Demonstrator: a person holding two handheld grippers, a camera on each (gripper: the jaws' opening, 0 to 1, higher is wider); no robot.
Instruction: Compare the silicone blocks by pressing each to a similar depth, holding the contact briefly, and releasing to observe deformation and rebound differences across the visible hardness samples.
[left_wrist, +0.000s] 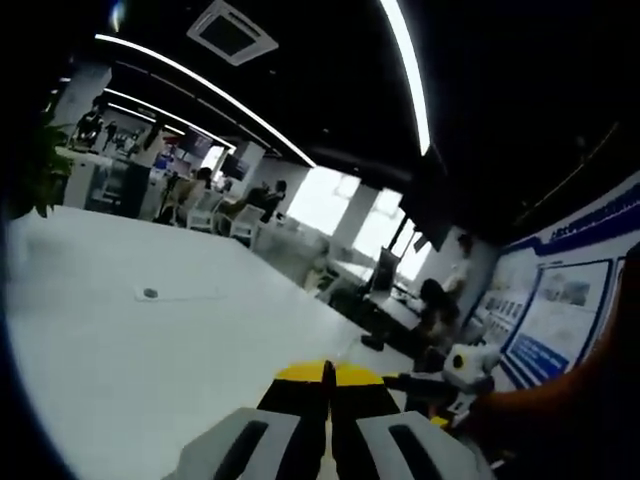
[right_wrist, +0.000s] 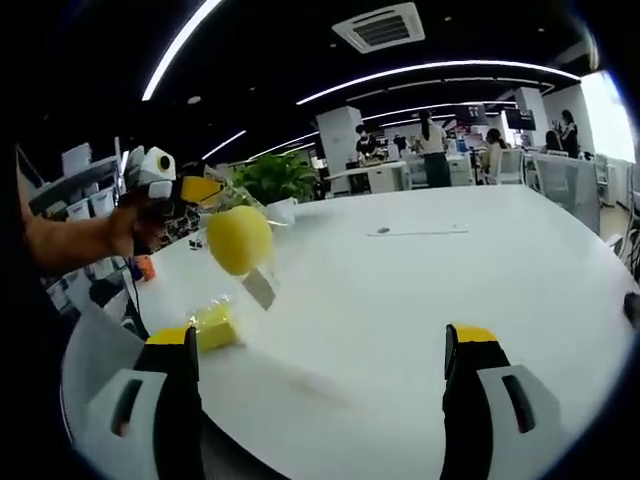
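In the right gripper view, a round pale-yellow silicone block hangs in the air above the white table. Crinkled clear film runs from it up to the yellow tips of my left gripper, which a hand holds at the left. A second yellow block in a clear wrapper lies on the table near the front left. My right gripper stands wide open over bare table with nothing between its jaws. In the left gripper view, my left gripper has its yellow tips pressed together. The right gripper sits low at the right.
A small orange thing lies at the table's left edge and a potted plant stands at the far end. A small round fitting is set into the tabletop. Desks, chairs and people fill the office behind. An orange sleeve shows at the right.
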